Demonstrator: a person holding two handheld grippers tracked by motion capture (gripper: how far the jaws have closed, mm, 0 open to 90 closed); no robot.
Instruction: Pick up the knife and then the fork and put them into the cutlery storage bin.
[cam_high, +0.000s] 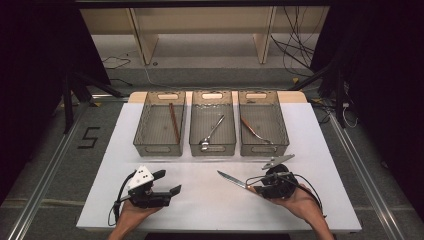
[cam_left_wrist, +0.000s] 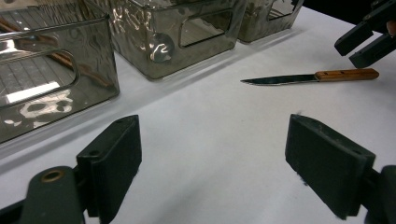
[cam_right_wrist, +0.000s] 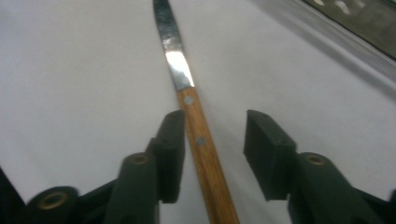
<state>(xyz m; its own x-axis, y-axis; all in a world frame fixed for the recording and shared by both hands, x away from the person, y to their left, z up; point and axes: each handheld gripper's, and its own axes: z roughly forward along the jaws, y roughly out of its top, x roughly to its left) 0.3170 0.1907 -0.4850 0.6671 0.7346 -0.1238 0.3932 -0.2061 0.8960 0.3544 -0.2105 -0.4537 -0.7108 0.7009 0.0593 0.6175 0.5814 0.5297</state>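
A knife (cam_high: 235, 180) with a wooden handle and a steel blade lies flat on the white table (cam_high: 210, 212), blade pointing left. My right gripper (cam_high: 256, 183) is at its handle end. In the right gripper view the handle (cam_right_wrist: 201, 140) lies between the jaws of that gripper (cam_right_wrist: 215, 122), close against the left one, with a clear gap to the right one, so they stand open around it. My left gripper (cam_high: 167, 182) rests at the front left, jaws wide open with nothing between them (cam_left_wrist: 212, 140). From there the knife (cam_left_wrist: 299, 78) and the right gripper (cam_left_wrist: 366, 39) show farther off.
Three smoky clear bins stand in a row at the back. The left bin (cam_high: 159, 148) holds a brown stick (cam_high: 174, 122), the middle bin (cam_high: 222, 148) a metal utensil (cam_high: 212, 131), the right bin (cam_high: 264, 149) a brown-handled utensil (cam_high: 254, 130). Bare table lies between the grippers.
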